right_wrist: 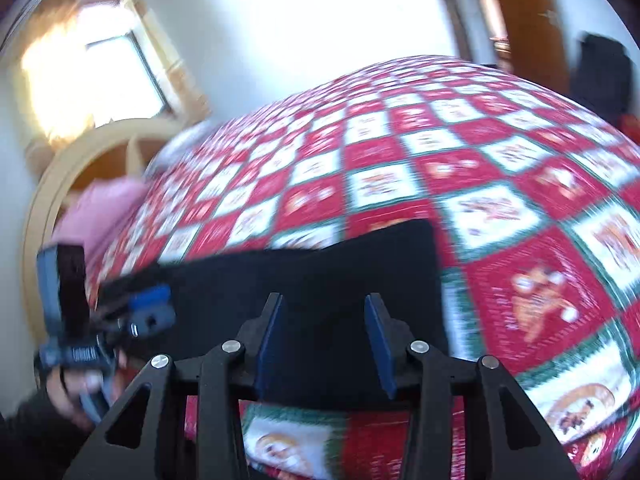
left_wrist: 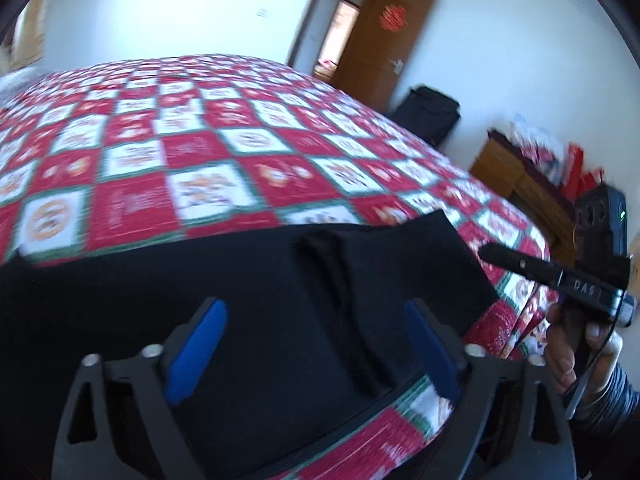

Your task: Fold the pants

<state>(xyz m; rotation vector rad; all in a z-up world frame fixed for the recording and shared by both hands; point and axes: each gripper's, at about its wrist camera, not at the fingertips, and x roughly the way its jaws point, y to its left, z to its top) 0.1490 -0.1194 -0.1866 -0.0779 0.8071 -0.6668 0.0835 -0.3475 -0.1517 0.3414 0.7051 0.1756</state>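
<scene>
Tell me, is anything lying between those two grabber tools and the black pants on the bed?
Nothing visible does. The black pants lie flat on the red-and-white checked quilt, right under the open left gripper and the open right gripper. No other item rests on the fabric or blocks either approach.

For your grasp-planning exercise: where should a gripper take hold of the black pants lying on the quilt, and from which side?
Probably the near edge of the black pants, approached from the bedside. The cloth lies flat on the quilt, so only its edge offers the open right gripper something to pinch.
</scene>
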